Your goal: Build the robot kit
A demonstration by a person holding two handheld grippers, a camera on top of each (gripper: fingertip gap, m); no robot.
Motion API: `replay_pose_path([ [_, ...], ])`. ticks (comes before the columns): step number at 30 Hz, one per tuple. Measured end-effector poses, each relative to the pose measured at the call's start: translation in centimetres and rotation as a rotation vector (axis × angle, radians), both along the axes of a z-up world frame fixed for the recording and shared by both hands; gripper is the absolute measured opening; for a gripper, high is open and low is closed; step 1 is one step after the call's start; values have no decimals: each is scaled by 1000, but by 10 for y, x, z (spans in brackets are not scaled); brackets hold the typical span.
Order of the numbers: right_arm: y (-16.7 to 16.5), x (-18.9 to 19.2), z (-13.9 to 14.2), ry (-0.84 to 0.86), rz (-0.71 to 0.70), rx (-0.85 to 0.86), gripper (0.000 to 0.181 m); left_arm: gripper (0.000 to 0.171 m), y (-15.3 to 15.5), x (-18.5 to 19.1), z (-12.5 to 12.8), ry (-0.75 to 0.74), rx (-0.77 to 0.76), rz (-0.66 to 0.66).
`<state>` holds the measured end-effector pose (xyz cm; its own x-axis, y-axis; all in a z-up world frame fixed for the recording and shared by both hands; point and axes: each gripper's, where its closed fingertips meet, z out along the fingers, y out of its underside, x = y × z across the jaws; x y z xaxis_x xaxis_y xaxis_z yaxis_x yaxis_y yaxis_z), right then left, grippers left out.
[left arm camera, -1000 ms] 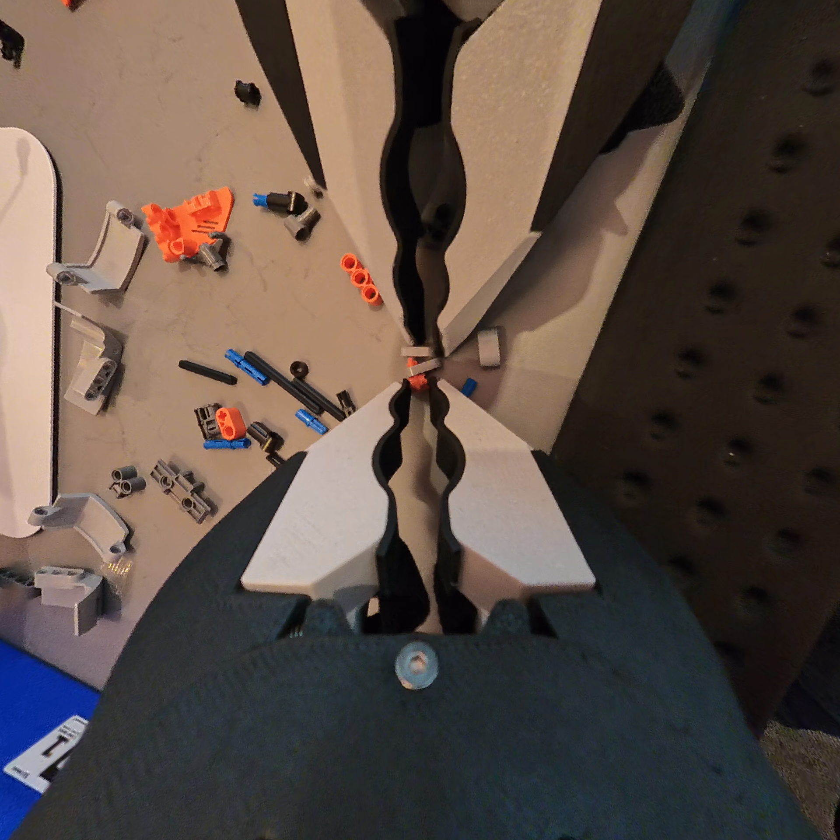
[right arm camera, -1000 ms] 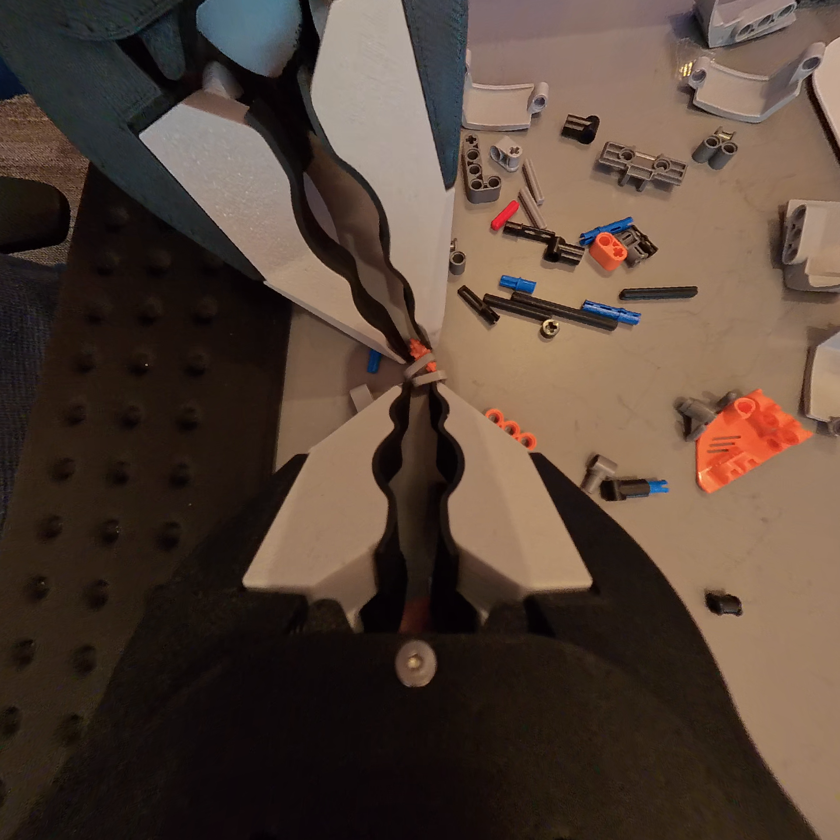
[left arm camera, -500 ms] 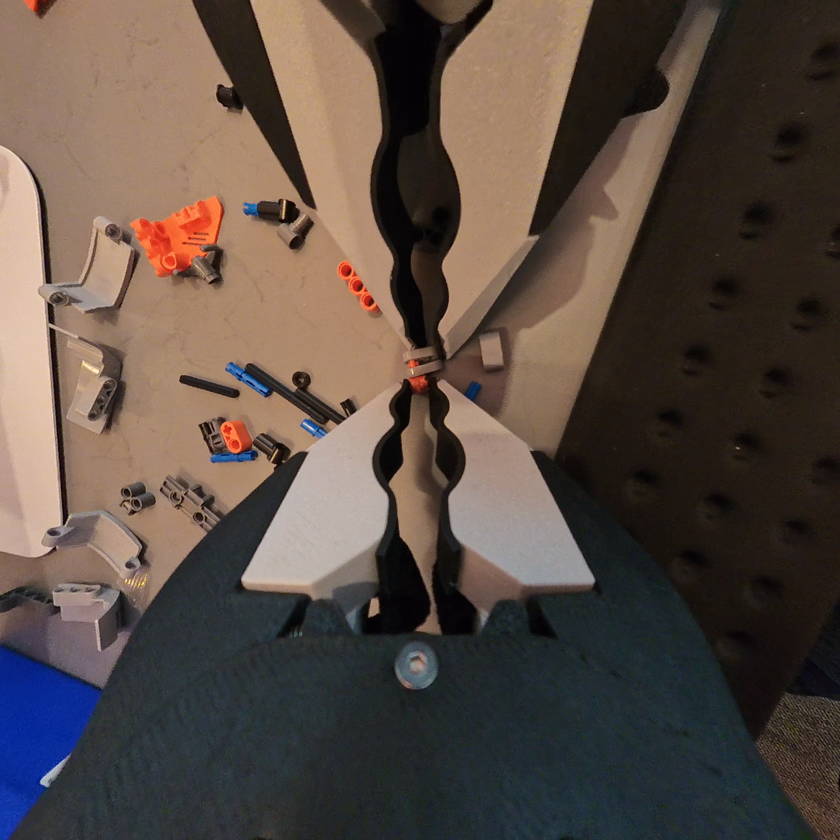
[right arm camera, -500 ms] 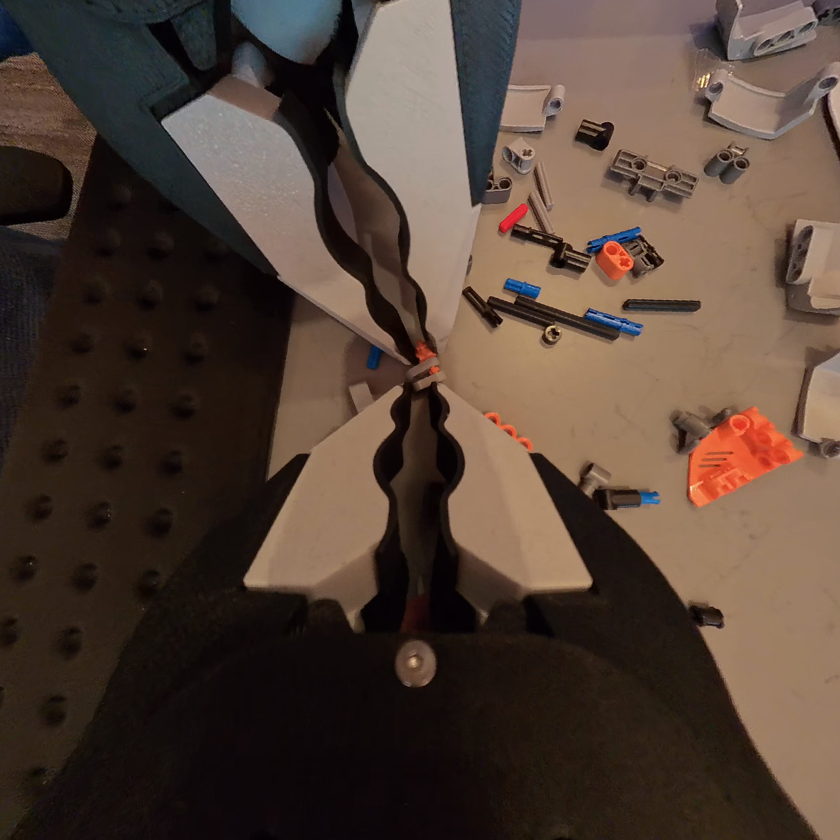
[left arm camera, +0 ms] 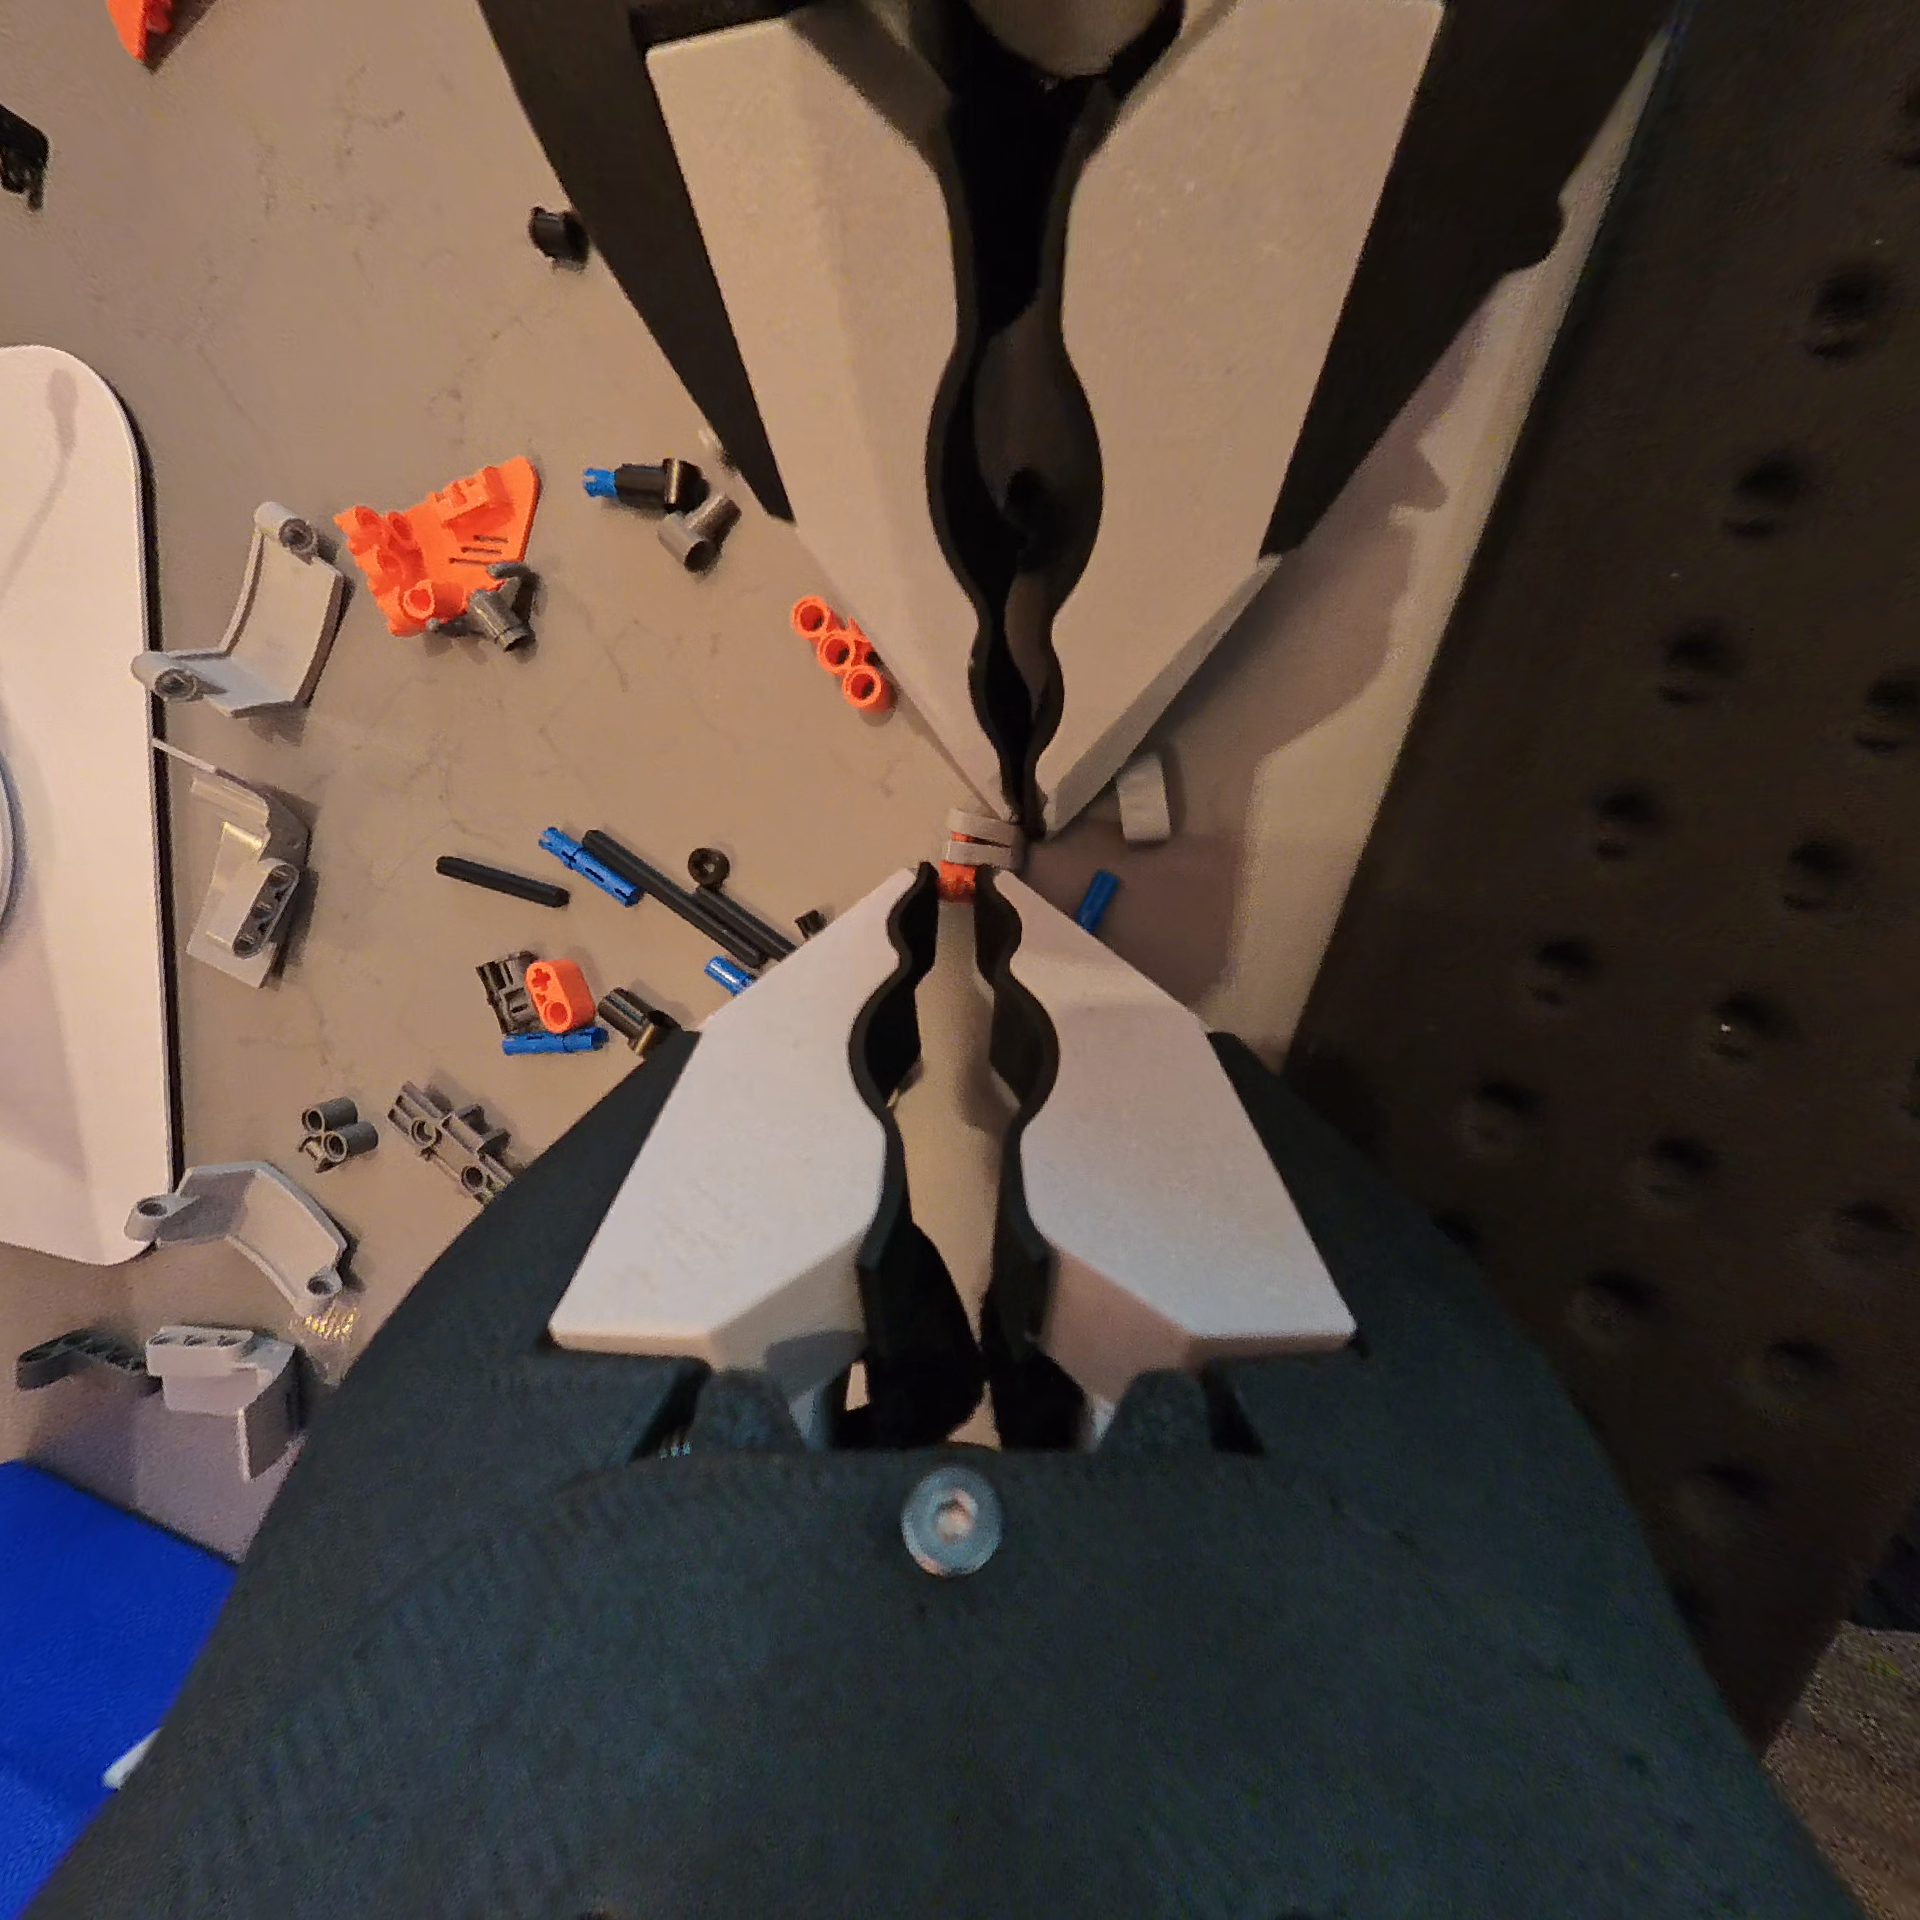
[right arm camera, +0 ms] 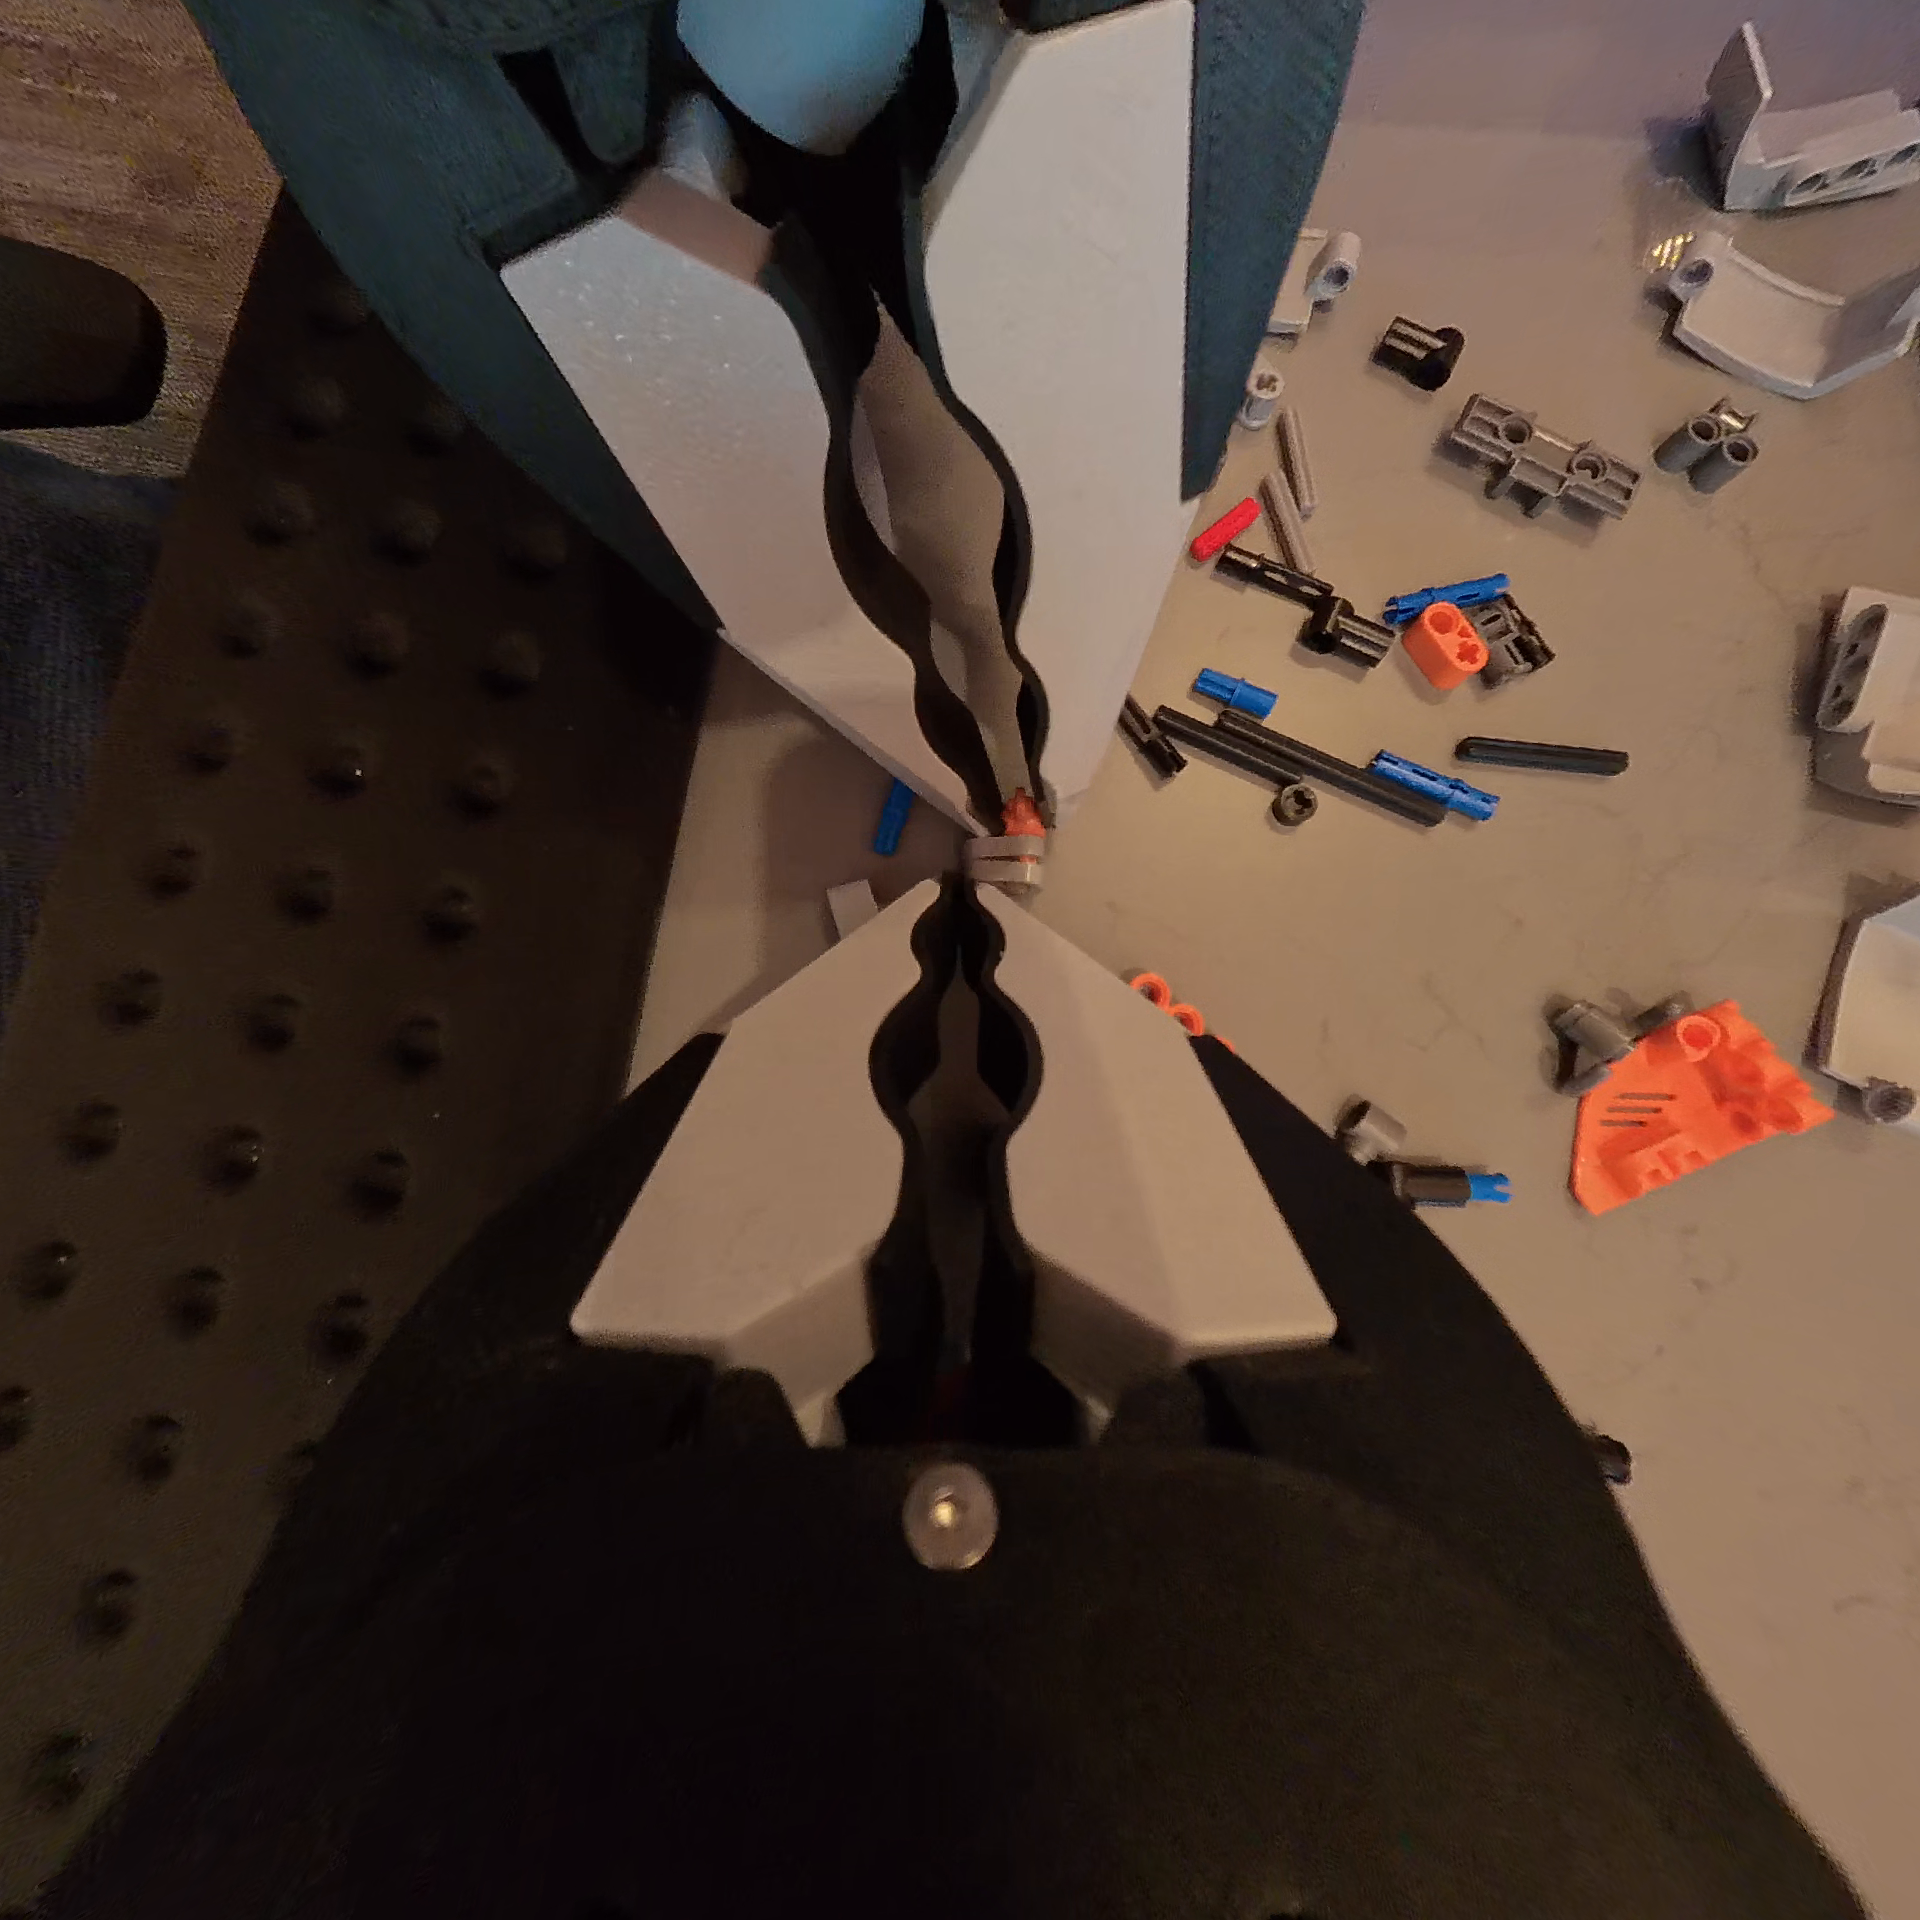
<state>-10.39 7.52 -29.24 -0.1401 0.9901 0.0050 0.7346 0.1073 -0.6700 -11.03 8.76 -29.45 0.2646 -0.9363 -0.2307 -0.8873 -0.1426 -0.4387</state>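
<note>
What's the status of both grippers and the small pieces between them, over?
Left gripper shut on orange pin. Right gripper shut on grey bushes on that pin. Loose parts on table alongside.

Orange peg (left arm camera: 956, 881), grey bushes (left arm camera: 982, 837), grey-and-black tongs (left arm camera: 951, 894), beige marbled table (left arm camera: 343, 312).

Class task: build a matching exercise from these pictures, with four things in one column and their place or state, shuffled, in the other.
1 left gripper
2 orange three-hole beam
3 lone blue pin
4 orange panel

A touches a dark grey connector
B nearest the studded mat
C shut on a small orange piece
D beside the right gripper

Pairs: 1-C, 2-D, 3-B, 4-A
</note>
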Motion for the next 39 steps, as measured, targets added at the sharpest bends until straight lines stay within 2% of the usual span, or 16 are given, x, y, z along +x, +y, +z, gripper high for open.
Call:
replay_pose_path([
  [4, 6, 6, 7, 15, -22, -2, 0, 5, -2, 0, 0, -22, -6, 6],
  [9, 7, 3, -1, 1, -28, 22, 0, 5, -1, 2, 0, -24, -4, -8],
  [25, 15, 5, 2, 21, -66, 6, 0, 5, 0, 6, 0, -9, 25, -31],
  [39, 17, 2, 0, -3, -60, 76, 0, 4, 1, 7, 0, -20, 44, -39],
])
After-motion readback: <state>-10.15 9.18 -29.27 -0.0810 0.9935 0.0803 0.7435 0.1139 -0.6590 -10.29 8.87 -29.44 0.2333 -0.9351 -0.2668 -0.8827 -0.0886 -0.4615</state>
